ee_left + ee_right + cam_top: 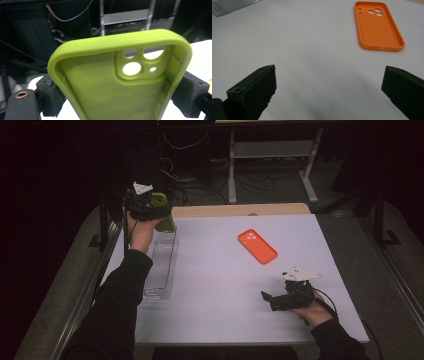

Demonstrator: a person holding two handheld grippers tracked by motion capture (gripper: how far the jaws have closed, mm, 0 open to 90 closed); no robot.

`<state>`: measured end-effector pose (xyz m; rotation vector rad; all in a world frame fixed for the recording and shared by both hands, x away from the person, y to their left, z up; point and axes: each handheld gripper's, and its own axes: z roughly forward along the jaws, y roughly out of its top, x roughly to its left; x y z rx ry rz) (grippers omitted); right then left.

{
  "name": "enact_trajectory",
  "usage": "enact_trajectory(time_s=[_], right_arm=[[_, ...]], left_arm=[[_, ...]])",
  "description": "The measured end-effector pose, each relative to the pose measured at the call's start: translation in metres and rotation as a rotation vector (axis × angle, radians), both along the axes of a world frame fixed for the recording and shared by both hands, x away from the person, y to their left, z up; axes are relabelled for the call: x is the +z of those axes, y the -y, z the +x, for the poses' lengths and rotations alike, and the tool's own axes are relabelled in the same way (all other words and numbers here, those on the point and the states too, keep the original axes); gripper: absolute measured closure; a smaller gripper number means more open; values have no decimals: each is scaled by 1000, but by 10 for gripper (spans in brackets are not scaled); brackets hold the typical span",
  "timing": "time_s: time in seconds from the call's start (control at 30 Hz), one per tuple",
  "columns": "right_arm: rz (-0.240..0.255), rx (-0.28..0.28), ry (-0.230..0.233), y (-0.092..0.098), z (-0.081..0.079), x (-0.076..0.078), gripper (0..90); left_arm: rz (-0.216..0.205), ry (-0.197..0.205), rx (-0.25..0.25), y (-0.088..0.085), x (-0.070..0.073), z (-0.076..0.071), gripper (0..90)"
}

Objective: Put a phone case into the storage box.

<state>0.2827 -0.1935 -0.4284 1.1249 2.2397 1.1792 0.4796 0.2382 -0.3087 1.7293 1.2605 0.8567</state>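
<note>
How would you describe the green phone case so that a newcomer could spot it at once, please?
Start at the white table and go to its far left corner, above the clear tray. There the left gripper grips the green phone case; the other case, orange, lies flat mid-table.

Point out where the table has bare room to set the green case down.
Bare room lies on the table between the clear tray and the right gripper, and again between the tray and the orange case. It is crowded by the left gripper, holding the green case.
</note>
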Motion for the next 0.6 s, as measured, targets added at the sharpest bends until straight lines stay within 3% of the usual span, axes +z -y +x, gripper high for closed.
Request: enact_trajectory(time_s=[0.1,0.13,0.23,0.47,0.6], right_arm=[[9,-1,-5,-1,-1,0,0],[8,-1,-6,-2,-1,0,0],[12,0,-5,-1,-1,0,0],[14,7,8,-1,-1,1,0],[15,9,9,-1,0,1,0]], left_arm=[[-1,-7,22,1,-5,4,129],[44,-13,39,3,-10,8,129],[69,-25,68,3,-20,13,129],[71,-77,117,-1,-43,23,129],[72,-87,121,0,-51,25,128]])
